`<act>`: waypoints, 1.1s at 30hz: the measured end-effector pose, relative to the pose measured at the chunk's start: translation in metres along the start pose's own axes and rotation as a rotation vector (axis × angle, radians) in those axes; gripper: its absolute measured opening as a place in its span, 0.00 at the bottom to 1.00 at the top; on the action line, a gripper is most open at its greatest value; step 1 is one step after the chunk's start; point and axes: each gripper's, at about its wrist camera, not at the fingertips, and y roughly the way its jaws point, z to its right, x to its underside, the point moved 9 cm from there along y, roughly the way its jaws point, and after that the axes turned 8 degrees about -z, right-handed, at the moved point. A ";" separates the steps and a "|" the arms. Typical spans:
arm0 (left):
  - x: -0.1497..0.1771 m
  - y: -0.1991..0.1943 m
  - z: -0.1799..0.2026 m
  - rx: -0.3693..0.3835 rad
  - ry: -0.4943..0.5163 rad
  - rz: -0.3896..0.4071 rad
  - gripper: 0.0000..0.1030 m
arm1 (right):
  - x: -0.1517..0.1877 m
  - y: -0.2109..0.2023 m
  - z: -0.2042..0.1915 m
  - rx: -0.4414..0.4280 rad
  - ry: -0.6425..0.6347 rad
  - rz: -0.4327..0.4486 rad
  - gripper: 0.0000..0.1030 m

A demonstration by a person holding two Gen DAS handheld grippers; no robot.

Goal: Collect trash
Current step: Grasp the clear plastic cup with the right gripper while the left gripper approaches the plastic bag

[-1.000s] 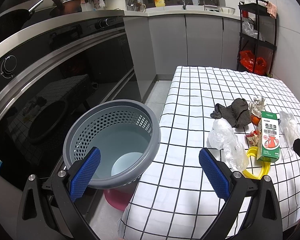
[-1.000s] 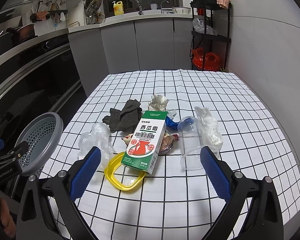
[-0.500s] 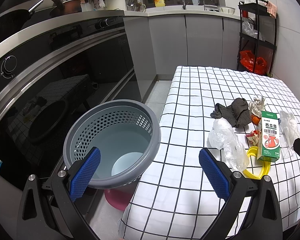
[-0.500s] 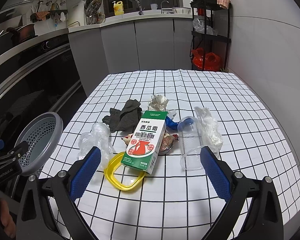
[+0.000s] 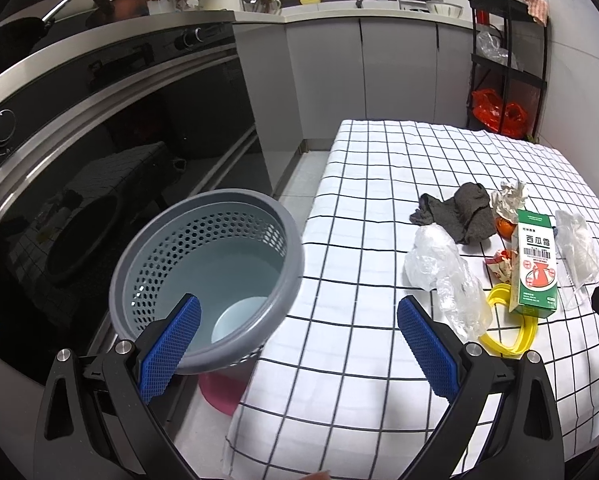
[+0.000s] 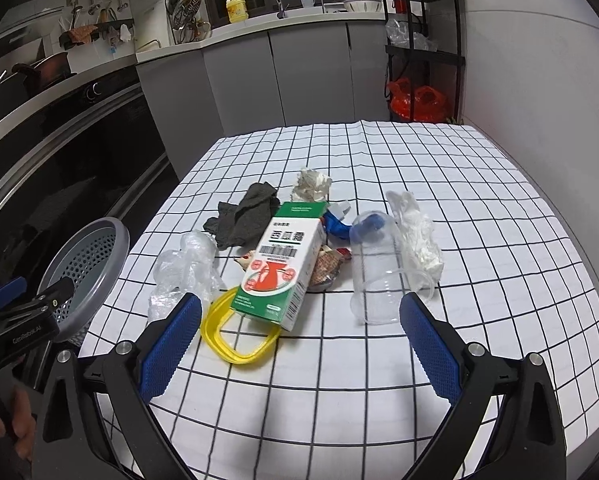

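Right wrist view: carton [image 6: 280, 270] reads "西瓜霜", barcode beneath.

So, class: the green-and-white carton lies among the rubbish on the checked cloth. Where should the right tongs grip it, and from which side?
Grip the green-and-white carton across its long side faces, near the middle, coming from above at its near end. It lies tilted on the yellow ring, so its flat sides are exposed. The right tongs look open wide enough.
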 end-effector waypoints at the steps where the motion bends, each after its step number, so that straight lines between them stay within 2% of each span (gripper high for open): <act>1: 0.000 0.001 0.002 0.001 0.002 -0.002 0.94 | 0.001 0.001 0.004 0.001 0.004 -0.004 0.92; 7: 0.001 0.014 0.020 0.056 -0.007 -0.050 0.94 | 0.008 0.009 0.028 0.018 0.036 -0.033 0.92; 17: -0.002 0.030 0.048 0.052 0.049 -0.058 0.94 | 0.005 0.024 0.068 0.063 0.078 -0.071 0.92; 24: -0.007 0.041 0.049 0.036 0.037 -0.068 0.94 | -0.001 0.035 0.093 0.037 0.147 -0.092 0.92; 33: -0.007 0.044 0.051 0.015 0.049 -0.066 0.94 | -0.007 0.044 0.071 -0.024 0.084 -0.111 0.92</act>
